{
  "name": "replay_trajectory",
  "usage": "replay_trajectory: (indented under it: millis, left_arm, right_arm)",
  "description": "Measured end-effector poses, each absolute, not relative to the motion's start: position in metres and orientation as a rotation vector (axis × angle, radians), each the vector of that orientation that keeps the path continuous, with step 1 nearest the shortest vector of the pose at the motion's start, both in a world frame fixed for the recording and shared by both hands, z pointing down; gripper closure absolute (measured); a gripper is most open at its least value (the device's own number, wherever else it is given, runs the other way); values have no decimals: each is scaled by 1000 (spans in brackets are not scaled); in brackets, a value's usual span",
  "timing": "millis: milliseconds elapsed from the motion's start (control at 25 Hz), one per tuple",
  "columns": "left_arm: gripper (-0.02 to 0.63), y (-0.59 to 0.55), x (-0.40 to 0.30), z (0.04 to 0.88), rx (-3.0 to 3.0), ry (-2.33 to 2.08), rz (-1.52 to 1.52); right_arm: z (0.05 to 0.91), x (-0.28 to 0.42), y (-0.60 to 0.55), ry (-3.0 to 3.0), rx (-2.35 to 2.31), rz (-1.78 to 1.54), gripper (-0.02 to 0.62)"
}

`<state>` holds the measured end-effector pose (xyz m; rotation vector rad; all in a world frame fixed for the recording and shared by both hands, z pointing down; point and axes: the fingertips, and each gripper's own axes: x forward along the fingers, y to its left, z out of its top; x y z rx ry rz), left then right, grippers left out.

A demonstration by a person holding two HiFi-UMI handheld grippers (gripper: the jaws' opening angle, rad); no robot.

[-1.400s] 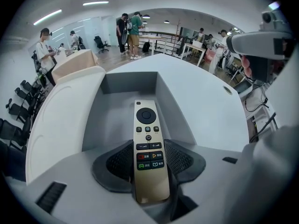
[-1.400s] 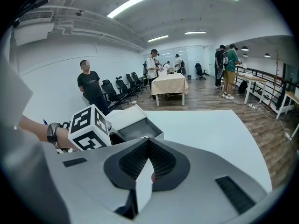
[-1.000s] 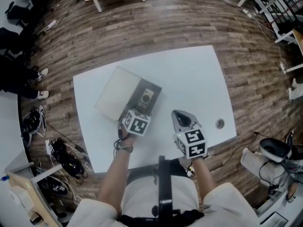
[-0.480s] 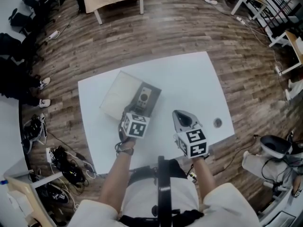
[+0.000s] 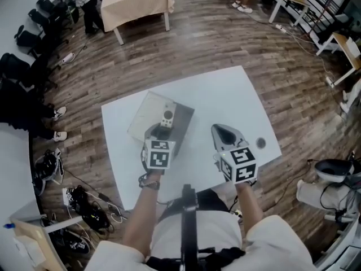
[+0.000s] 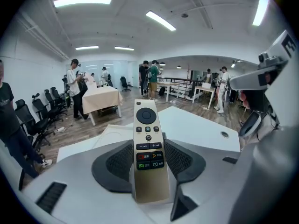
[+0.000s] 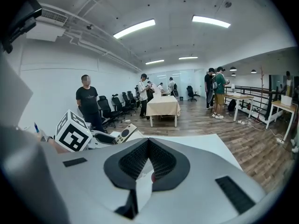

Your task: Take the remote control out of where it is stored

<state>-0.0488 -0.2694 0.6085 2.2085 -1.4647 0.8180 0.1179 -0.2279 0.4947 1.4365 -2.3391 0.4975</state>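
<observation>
Between the jaws of your left gripper (image 6: 148, 146), the remote (image 6: 147, 120) sits clamped by its lower half, buttons up, nose pointing away. It hangs over the open box (image 5: 148, 116) on the table (image 5: 225, 92) and looks lifted free of it. Your right gripper (image 7: 148, 148) is closed on nothing, hovering alongside. Extraction looks nearly done; carrying the remote clear and setting it down remains.

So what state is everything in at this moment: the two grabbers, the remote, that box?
Gold remote control with dark buttons: clamped in the left gripper, buttons up.
Left gripper: shut on the remote control.
Right gripper: shut, empty.
Flat box with beige lid: open, lid laid beside its dark tray.
</observation>
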Motion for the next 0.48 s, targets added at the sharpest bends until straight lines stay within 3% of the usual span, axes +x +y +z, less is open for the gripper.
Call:
replay_trajectory:
  millis: [480]
  left_arm:
    - [402,-243,-63,496,2391,-1587,545]
  right_arm:
    - [420,95,-205,-2424,1476,262,595]
